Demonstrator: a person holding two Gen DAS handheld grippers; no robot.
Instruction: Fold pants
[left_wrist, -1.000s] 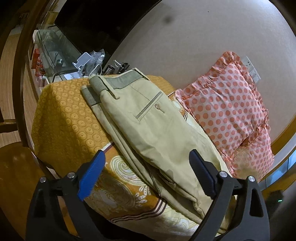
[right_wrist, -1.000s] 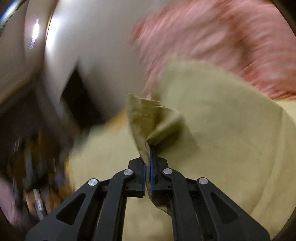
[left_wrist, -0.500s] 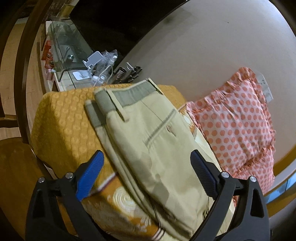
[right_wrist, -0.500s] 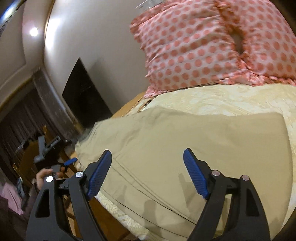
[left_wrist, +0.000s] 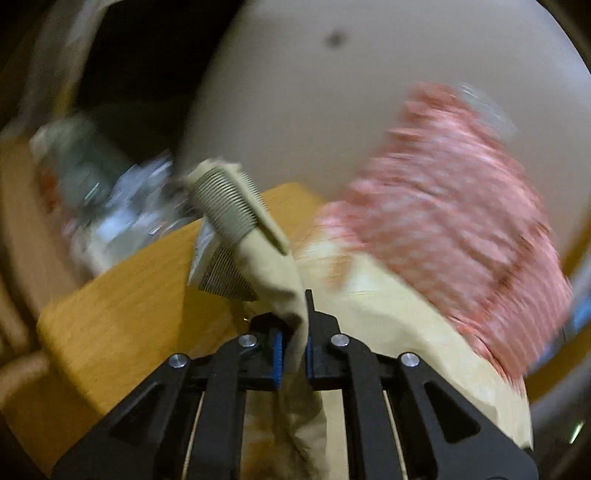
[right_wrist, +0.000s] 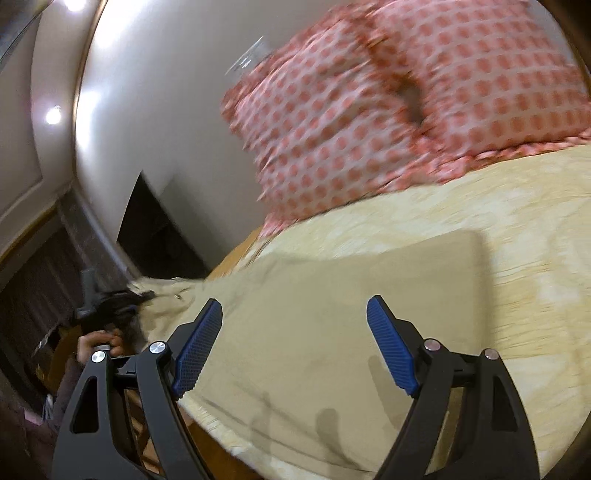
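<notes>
The khaki pants (right_wrist: 343, 310) lie flat on the bed in the right wrist view, with the waist end at the left. My left gripper (left_wrist: 293, 343) is shut on the pants' waist end (left_wrist: 273, 266); the ribbed waistband (left_wrist: 229, 206) stands lifted above the jaws. The left wrist view is motion-blurred. My right gripper (right_wrist: 295, 343) is open and empty, hovering over the pants' near edge. The left gripper (right_wrist: 110, 306) and the hand holding it show at the left of the right wrist view.
A pink polka-dot pillow (right_wrist: 406, 103) leans against the wall behind the pants, also blurred in the left wrist view (left_wrist: 450, 221). The bed has an orange and cream cover (left_wrist: 122, 317). A cluttered side table (left_wrist: 110, 206) stands beyond the bed corner.
My left gripper went from open above the pants to shut on the waist end and has lifted it. My right gripper let go of the fabric and stays open.
</notes>
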